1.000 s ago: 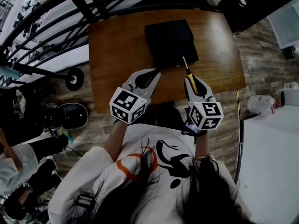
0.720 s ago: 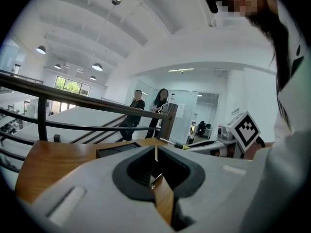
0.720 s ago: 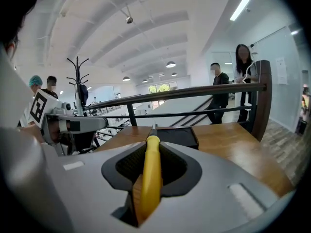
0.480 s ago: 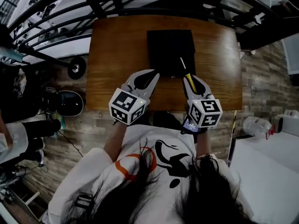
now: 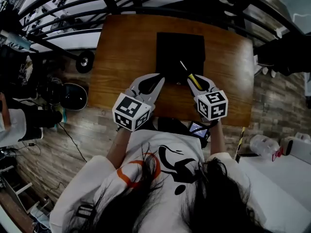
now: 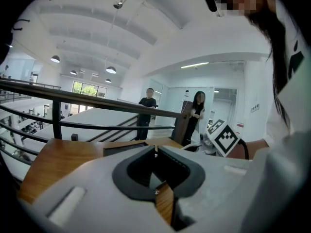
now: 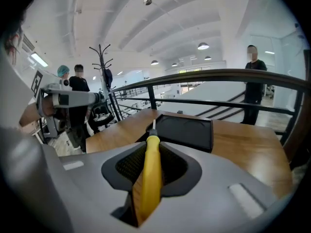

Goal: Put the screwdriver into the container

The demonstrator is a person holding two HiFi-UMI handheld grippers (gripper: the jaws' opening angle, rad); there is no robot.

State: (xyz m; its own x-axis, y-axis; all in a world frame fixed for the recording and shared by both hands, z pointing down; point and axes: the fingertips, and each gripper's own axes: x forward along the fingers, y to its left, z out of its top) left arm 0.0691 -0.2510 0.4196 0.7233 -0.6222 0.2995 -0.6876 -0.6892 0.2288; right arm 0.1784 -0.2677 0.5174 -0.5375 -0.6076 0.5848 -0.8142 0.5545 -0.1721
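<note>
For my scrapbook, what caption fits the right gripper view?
Right gripper clamps a yellow screwdriver, pointing at the black container.

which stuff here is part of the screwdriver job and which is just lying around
Job: screwdriver, clamped in the right gripper; black container on the table.
Not in it: left gripper, shut and empty; railing; white jug on the floor.

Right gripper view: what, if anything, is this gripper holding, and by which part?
The right gripper holds a yellow-handled metal screwdriver, its fingers shut on the yellow handle.
</note>
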